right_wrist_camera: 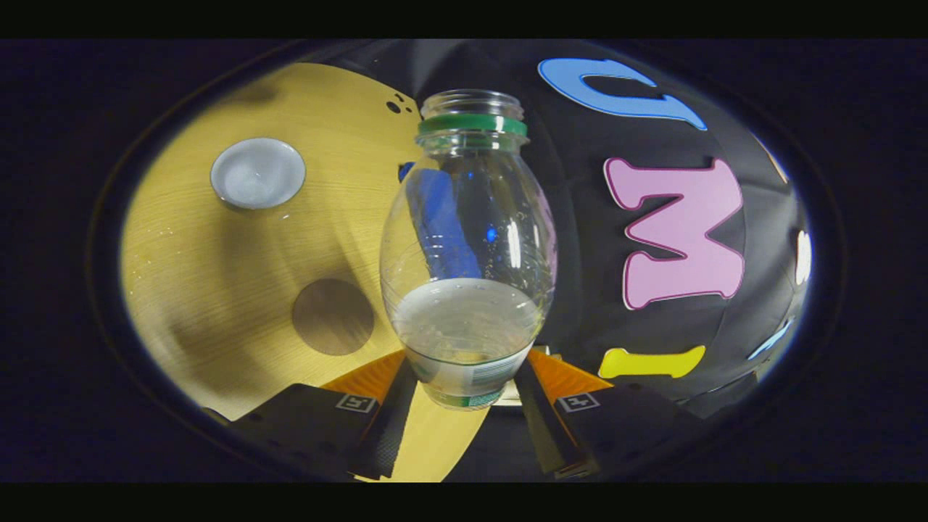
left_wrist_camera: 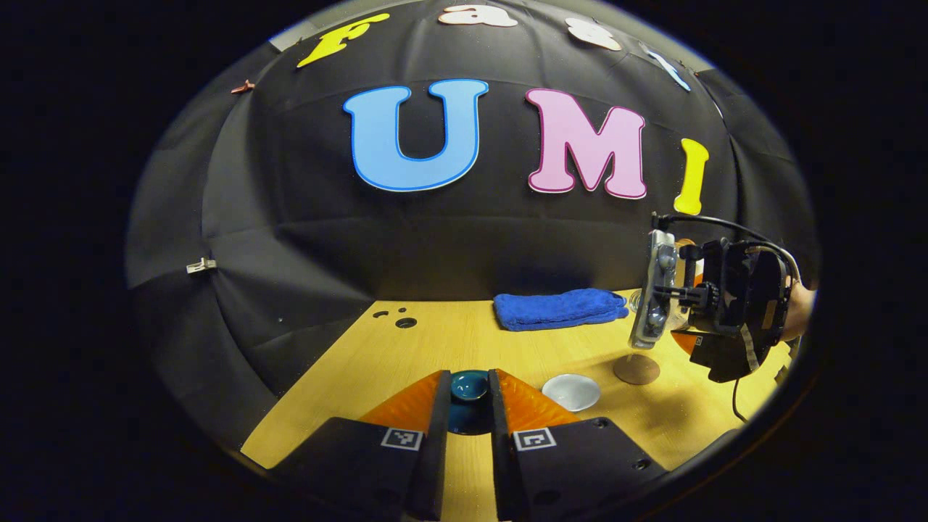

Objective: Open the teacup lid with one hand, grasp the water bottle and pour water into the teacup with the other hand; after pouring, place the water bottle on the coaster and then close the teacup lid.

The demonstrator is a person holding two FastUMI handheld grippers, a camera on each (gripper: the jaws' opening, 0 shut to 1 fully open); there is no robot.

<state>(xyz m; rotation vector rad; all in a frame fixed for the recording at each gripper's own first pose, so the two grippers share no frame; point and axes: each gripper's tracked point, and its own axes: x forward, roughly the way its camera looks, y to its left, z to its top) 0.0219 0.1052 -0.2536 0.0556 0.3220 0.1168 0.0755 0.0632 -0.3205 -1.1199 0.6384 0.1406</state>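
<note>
Your right gripper [right_wrist_camera: 464, 388] is clamped on the water bottle's [right_wrist_camera: 467, 246] lower body, both fingers pressing its sides. The bottle is thin clear plastic, uncapped, about a third full: light, but likely to flex and slosh, so keep your hold low and firm without crushing. The coaster [right_wrist_camera: 333, 317] lies on the table to the left of those fingers, the open teacup [right_wrist_camera: 257, 172] farther ahead-left. Your left gripper [left_wrist_camera: 470, 406] holds the teacup lid [left_wrist_camera: 469, 386] between narrowly set fingers; it looks glazed, slippery and breakable.
</note>
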